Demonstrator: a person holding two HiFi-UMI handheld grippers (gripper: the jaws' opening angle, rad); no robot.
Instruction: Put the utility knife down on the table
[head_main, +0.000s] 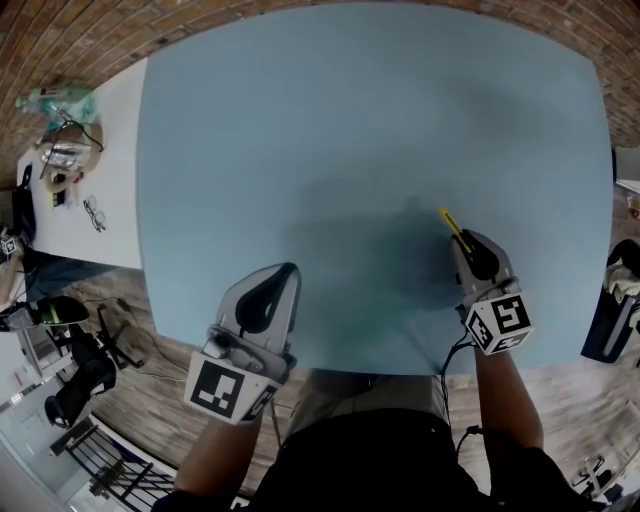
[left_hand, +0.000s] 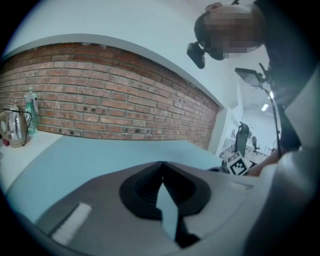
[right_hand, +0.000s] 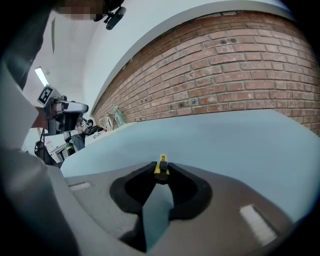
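A yellow and black utility knife (head_main: 450, 224) sticks out forward from my right gripper (head_main: 459, 241), which is shut on it over the near right part of the blue table (head_main: 360, 130). In the right gripper view only the knife's yellow tip (right_hand: 161, 165) shows, pinched between the fingertips just above the tabletop. My left gripper (head_main: 289, 270) hovers over the table's near left edge. Its jaws meet at the tips in the left gripper view (left_hand: 162, 164) with nothing between them.
A white side table (head_main: 110, 190) at the left carries a kettle (head_main: 66, 152), a green bottle (head_main: 55, 99) and glasses (head_main: 95, 214). A brick wall (right_hand: 235, 75) runs behind the blue table. Equipment (head_main: 75, 380) stands on the floor at the lower left, and a black chair (head_main: 615, 310) at the right.
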